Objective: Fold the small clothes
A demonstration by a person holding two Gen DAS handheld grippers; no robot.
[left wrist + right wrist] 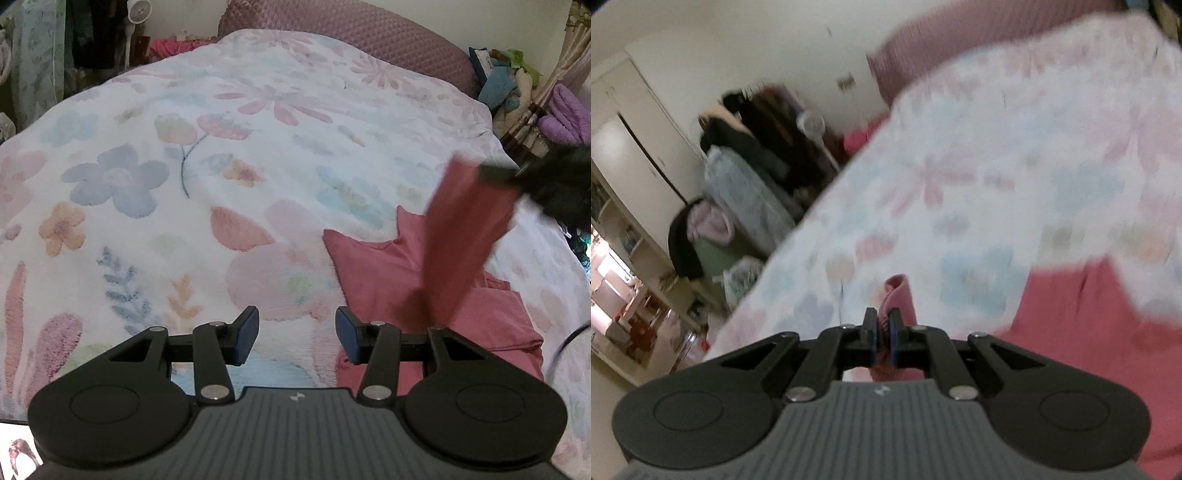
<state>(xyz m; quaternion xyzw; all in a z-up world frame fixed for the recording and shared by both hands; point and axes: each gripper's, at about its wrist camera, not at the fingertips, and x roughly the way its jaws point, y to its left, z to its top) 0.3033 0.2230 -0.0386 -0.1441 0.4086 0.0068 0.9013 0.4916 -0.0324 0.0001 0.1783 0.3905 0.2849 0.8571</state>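
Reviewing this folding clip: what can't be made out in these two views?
- Left wrist view: right gripper is a dark motion smear at the right edge; its jaws are unreadable there.
- Left wrist view: the near part of the pink cotton garment is hidden behind the open left gripper.
- Right wrist view: motion blur smears the floral fleece blanket and the room's clutter.
- Both views: the garment's type and full outline are unclear, cut by frame edges.

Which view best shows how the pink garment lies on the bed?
The left wrist view: the pink garment lies partly flat on the floral blanket, one flap lifted by the right claw. The right wrist view shows only a pinched fold and a blurred patch.
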